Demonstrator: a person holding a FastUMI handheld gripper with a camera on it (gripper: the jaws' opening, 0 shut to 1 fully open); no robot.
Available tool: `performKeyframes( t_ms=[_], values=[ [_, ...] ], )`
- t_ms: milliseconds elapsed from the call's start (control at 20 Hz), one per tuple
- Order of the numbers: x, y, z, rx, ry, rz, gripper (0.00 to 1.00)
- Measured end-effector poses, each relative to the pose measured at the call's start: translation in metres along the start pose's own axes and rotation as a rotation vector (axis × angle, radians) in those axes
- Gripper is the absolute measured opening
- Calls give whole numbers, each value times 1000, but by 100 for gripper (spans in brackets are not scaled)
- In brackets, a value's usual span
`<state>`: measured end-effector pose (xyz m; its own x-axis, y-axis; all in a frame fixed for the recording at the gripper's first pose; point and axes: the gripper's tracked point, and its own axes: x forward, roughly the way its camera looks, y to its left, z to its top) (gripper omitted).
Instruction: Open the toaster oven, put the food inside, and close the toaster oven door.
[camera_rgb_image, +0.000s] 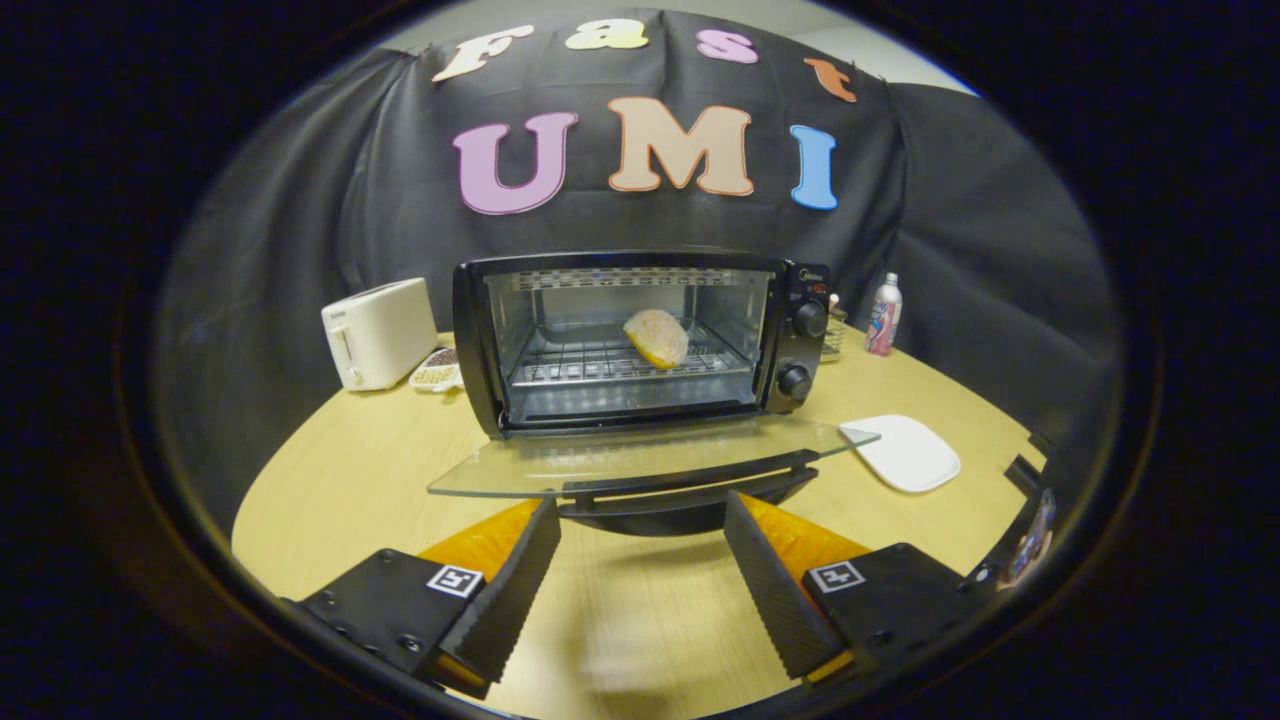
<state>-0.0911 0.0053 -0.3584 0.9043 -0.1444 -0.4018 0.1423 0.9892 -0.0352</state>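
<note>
A black toaster oven (800, 345) stands on the round wooden table (330, 500) with its glass door (620, 462) folded down flat toward me. A round, sugar-dusted bun (656, 337) lies on the wire rack inside. The door's black handle (690, 478) runs along the door's near edge. My gripper (640, 520) is open, its two black ribbed fingers spread wide just below and in front of that handle, touching nothing.
A white toaster (378, 332) and a small dish of food (437, 371) sit left of the oven. A white plate (903, 452) lies right of the door, and a bottle (883, 314) stands behind it. Bare tabletop lies under the fingers.
</note>
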Motion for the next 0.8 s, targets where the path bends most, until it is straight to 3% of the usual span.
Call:
performKeyframes(
  t_ms=[500,800],
  values=[
    [-1,0,35,25,-51,17,100],
    [29,14,69,134,-75,125,100]
  ],
)
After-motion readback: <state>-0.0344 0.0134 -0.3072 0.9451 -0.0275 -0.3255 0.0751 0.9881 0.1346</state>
